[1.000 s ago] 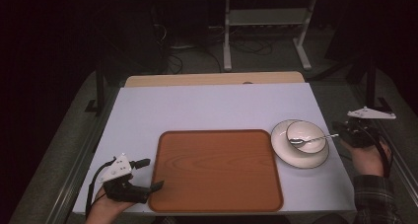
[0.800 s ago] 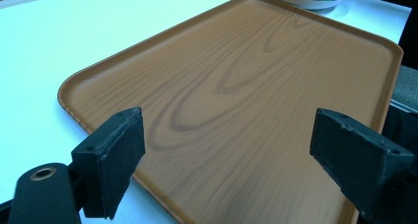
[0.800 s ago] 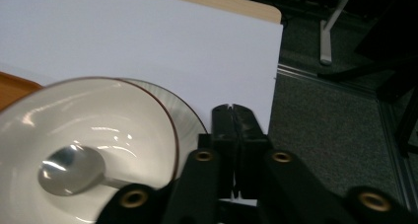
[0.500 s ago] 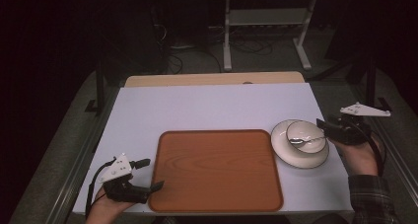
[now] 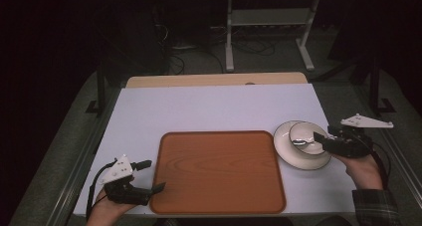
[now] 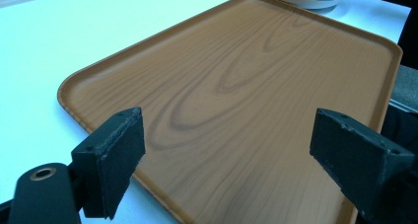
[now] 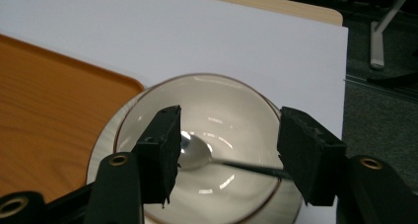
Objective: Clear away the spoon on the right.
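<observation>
A white rectangular table (image 5: 214, 106) with a light wooden far edge carries a brown wood-grain tray (image 5: 218, 170) near its front and a white round plate (image 5: 284, 149) just beside the tray's right corner.

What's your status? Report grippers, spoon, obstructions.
Right gripper open over bowl, jaws just opened. Spoon lies in bowl, unheld. Left gripper open over tray. Nothing in the way.
</observation>
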